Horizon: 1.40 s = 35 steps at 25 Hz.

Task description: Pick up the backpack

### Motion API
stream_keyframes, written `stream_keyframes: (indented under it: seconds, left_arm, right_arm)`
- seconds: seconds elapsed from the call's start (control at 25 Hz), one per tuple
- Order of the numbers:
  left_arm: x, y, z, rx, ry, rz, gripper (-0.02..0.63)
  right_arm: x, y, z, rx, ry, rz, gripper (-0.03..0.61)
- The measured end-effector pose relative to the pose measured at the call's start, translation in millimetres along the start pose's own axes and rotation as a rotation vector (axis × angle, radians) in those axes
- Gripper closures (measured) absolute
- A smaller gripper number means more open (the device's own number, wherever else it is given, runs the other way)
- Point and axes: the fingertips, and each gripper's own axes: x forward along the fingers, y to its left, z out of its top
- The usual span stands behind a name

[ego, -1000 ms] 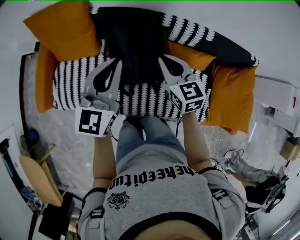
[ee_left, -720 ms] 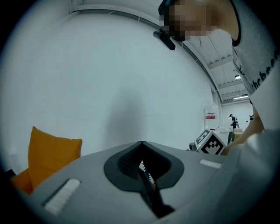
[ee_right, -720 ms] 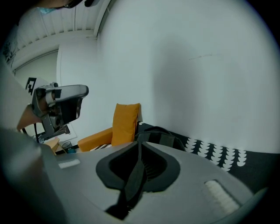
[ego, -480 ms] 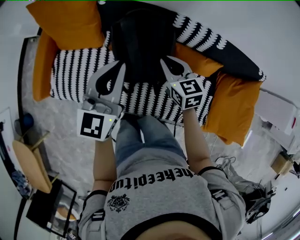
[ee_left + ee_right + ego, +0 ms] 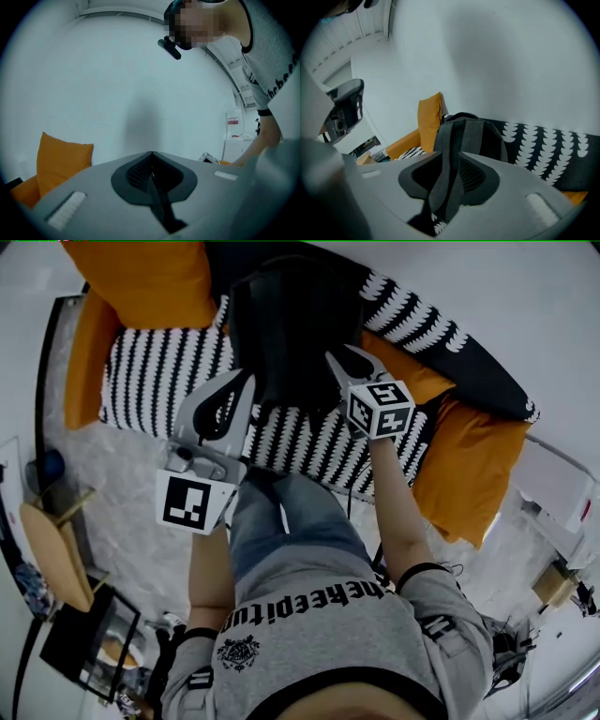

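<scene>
A dark grey backpack (image 5: 295, 324) stands upright against the back of the black-and-white patterned sofa (image 5: 159, 381). In the right gripper view the backpack (image 5: 468, 133) faces me with its shoulder straps showing. My right gripper (image 5: 330, 354) is at the backpack's lower right side. Its jaws have just been opening, and one grey strap (image 5: 447, 183) runs through the gap of the right gripper (image 5: 450, 157) without being pinched. My left gripper (image 5: 246, 376) hovers by the backpack's lower left. In its own view the left gripper (image 5: 152, 153) is shut on nothing and faces the white wall.
Orange cushions lie at the sofa's left end (image 5: 141, 282) and right end (image 5: 473, 465). The person's legs stand against the sofa's front edge. A wooden chair (image 5: 56, 559) is on the floor at the left, and cables and gear lie at the lower right.
The right gripper has moved forward and down to the backpack, and its jaws have spread apart. The left gripper has hardly shifted and stays shut.
</scene>
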Motion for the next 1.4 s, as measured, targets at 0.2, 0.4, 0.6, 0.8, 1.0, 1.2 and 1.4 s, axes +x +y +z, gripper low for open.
stream_keyframes:
  seconds: [0.2,0.4,0.6,0.8,1.0,1.2,1.4]
  left_arm:
    - [-3,-3,-5,-0.001,0.013,0.021,0.595]
    - [-5,-2,-17,-0.012,0.049,0.046,0.595]
    - [-10,4,-32,-0.017,0.085,0.068,0.595]
    - [-14,12,-42,-0.012,0.117,0.094,0.595]
    - [-19,22,-47,-0.013,0.137,0.116,0.595]
    - [-22,26,-47,-0.004,0.141,0.129,0.595]
    - [-22,23,-39,0.015,0.127,0.113,0.595]
  right_arm:
    - [21,-22,-3,0.048,0.005,0.005,0.44]
    - [48,-47,-18,0.082,0.06,0.009,0.397]
    - [74,-60,-30,0.072,0.103,0.025,0.379]
    - [96,-64,-34,0.064,0.117,0.058,0.373]
    - [113,-54,-42,0.058,0.139,0.101,0.373]
    - [110,-47,-40,0.039,0.104,0.099,0.49]
    - [90,-35,-29,0.026,0.052,0.102,0.545]
